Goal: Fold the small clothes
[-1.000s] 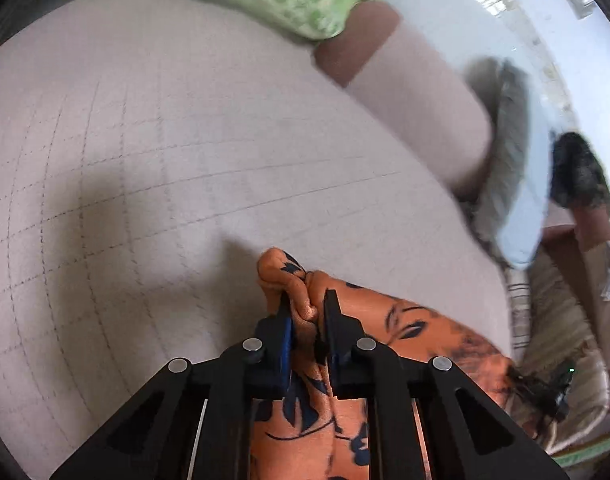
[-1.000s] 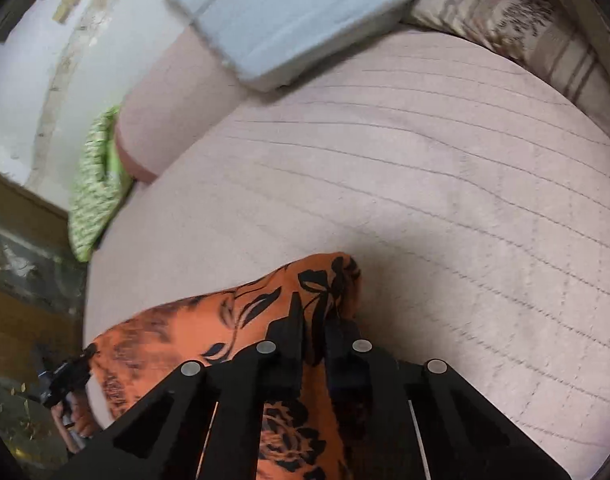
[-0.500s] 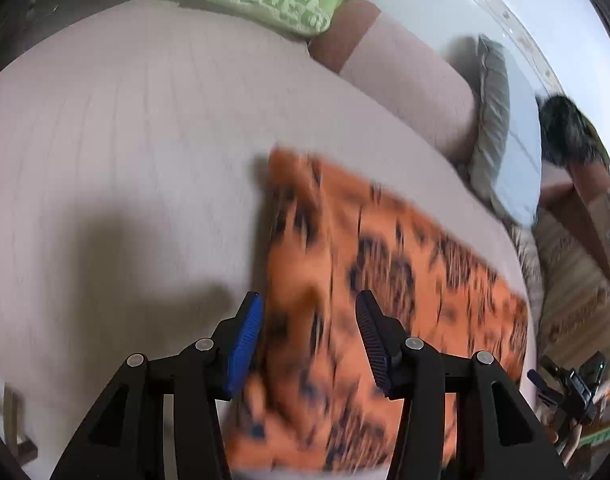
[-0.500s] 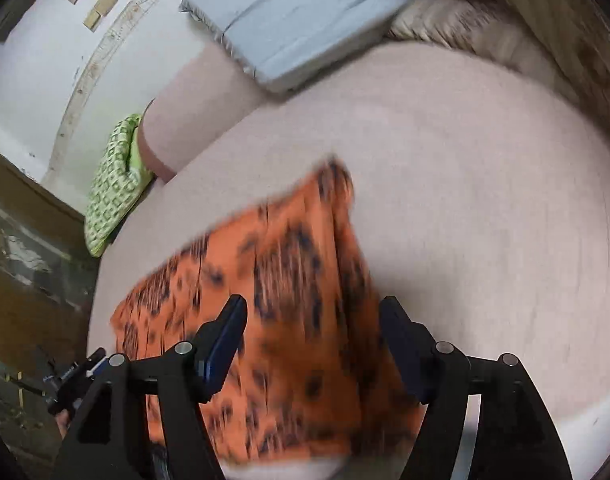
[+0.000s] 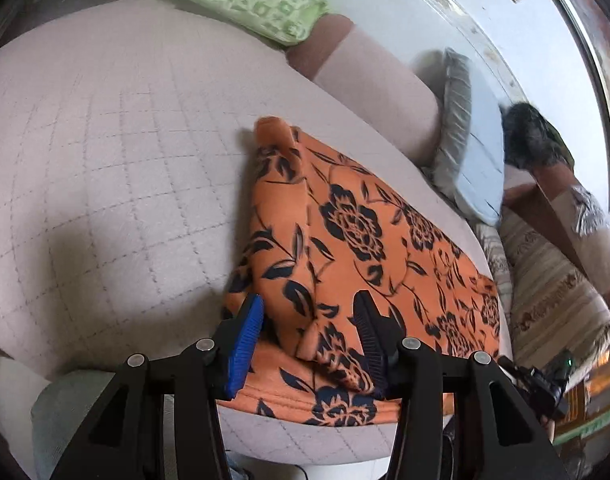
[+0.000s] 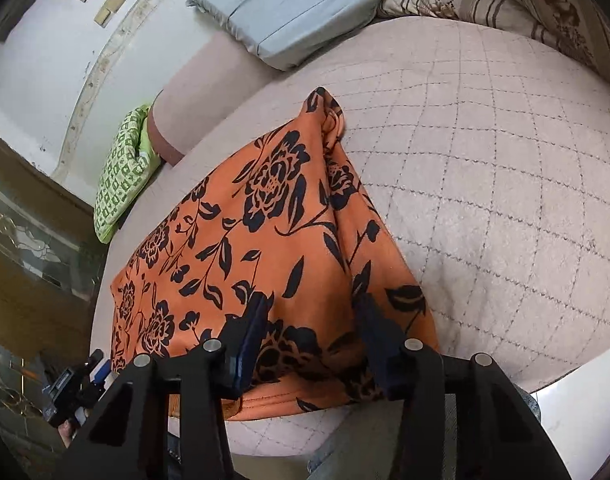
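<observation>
An orange cloth (image 5: 357,248) printed with black flowers and leaves is laid out on the quilted pink bed (image 5: 105,168), its hemmed near edge close to the bed's front edge. The cloth is seen mostly flat, with a raised fold along each side and a bunched far corner. The left tool (image 5: 309,344) is held released over one near corner, the right tool (image 6: 311,340) over the other; their jaws, lately closing somewhat, are spread with cloth seen between them, ungripped.
</observation>
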